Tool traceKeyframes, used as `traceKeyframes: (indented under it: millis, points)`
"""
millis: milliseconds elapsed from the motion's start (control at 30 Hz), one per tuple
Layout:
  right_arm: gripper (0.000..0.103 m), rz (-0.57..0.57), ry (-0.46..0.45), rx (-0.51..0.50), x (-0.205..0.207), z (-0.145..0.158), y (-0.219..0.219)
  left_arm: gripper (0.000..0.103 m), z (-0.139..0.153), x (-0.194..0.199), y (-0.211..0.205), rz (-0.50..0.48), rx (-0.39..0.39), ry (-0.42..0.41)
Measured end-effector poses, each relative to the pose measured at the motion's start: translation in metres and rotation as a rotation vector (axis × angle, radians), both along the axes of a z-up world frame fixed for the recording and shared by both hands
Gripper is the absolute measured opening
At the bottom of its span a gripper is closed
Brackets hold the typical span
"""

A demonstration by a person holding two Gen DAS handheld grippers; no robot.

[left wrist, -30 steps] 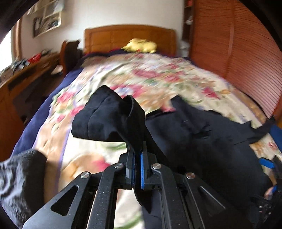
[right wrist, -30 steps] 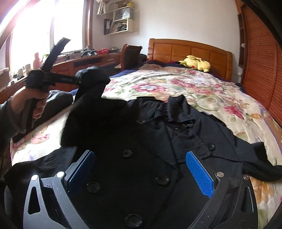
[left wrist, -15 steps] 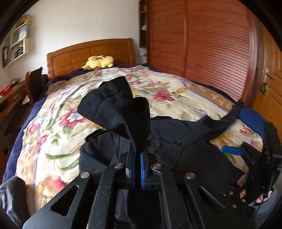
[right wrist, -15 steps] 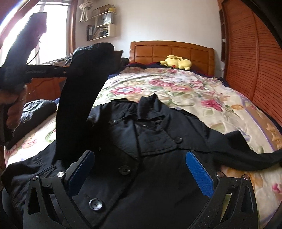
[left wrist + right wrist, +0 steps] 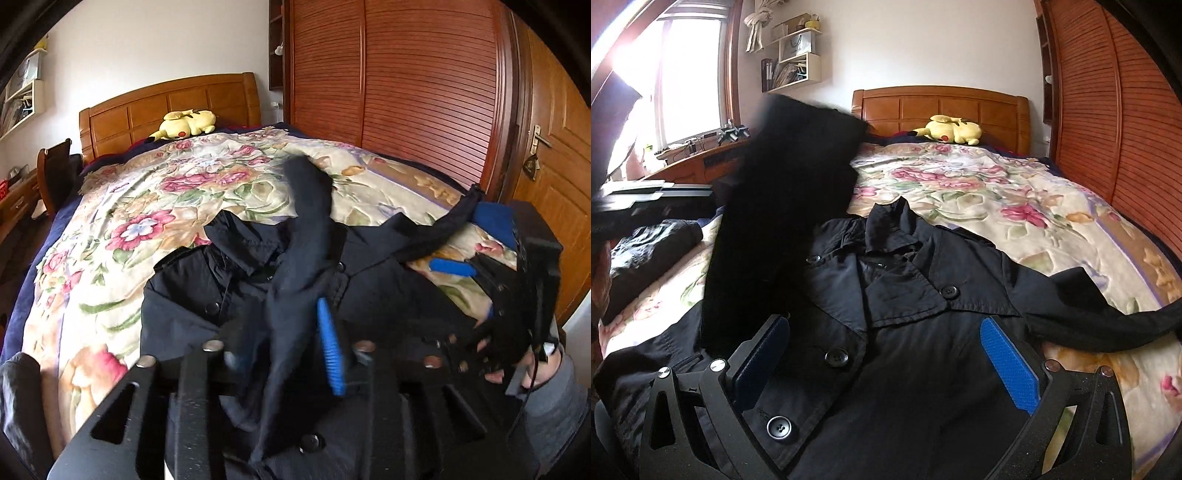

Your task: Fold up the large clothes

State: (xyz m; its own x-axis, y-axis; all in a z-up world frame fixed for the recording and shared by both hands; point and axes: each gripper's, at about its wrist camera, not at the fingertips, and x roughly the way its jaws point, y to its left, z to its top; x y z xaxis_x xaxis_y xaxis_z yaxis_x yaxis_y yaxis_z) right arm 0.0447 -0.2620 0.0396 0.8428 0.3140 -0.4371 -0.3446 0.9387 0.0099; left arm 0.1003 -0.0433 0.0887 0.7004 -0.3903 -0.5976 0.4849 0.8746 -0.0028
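Black coat (image 5: pixel 894 332) lies buttoned on the floral bedspread (image 5: pixel 1015 206).

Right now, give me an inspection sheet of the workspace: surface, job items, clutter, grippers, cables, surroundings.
Surface: bed with a floral cover, partly bare.
Job's things: black coat lying front up, buttons showing; one sleeve draped across its chest, the other sleeve trailing off to the side.
Clutter: yellow plush toy at the headboard; dark folded garment at the bed edge.
Grippers: left gripper has just been opening, sleeve cloth between its fingers, no longer clamped; right gripper open over the coat front, holding nothing.
Cables: thin black cable at the right hand.
Surroundings: slatted wardrobe, door, wall shelves, window, desk.
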Motion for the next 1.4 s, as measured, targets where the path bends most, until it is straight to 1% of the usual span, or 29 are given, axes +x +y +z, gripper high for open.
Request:
traceKeyframes:
  millis: [67,133,167,200,267,467,567,667,800,933,1033,1333,1400]
  points:
    - [0.103,-0.005,0.0,0.007,0.001,0.001,-0.001,0.045,0.0,-0.009,0.003,-0.009,-0.004,-0.009]
    - [0.103,-0.012,0.002,0.011,0.001,0.0,-0.003,0.055,0.0,-0.014,0.007,-0.007,-0.01,-0.014]
    - [0.103,-0.015,0.003,0.012,0.001,-0.001,-0.003,0.068,0.0,-0.018,0.01,-0.003,-0.02,-0.022]
    - [0.103,-0.015,0.005,0.011,0.001,-0.001,-0.003,0.077,0.0,-0.021,0.013,0.0,-0.028,-0.026]
    - [0.103,-0.017,0.007,0.006,0.001,-0.002,-0.002,0.081,-0.001,-0.025,0.019,0.019,-0.043,-0.029]
    - [0.103,-0.029,0.015,0.009,0.002,-0.001,-0.004,0.084,-0.014,-0.034,0.043,0.133,-0.075,-0.075]
    - [0.103,-0.029,0.018,0.014,0.004,-0.001,-0.002,0.085,-0.028,-0.039,0.053,0.191,-0.062,-0.103]
    - [0.103,-0.027,0.02,0.007,0.005,-0.002,0.002,0.089,-0.04,-0.041,0.063,0.223,-0.087,-0.091]
    - [0.103,-0.021,0.029,-0.01,0.007,-0.005,0.005,0.09,-0.055,-0.043,0.074,0.268,-0.111,-0.089]
    - [0.103,-0.019,0.04,-0.018,0.012,-0.006,0.003,0.092,-0.067,-0.041,0.08,0.29,-0.112,-0.078]
    - [0.103,-0.019,0.048,-0.023,0.015,-0.006,0.004,0.092,-0.075,-0.04,0.079,0.323,-0.067,-0.098]
    - [0.103,-0.015,0.052,-0.04,0.02,-0.006,0.01,0.092,-0.085,-0.047,0.083,0.336,-0.068,-0.127]
    - [0.103,-0.009,0.054,-0.057,0.021,-0.005,0.013,0.092,-0.086,-0.049,0.083,0.338,-0.068,-0.136]
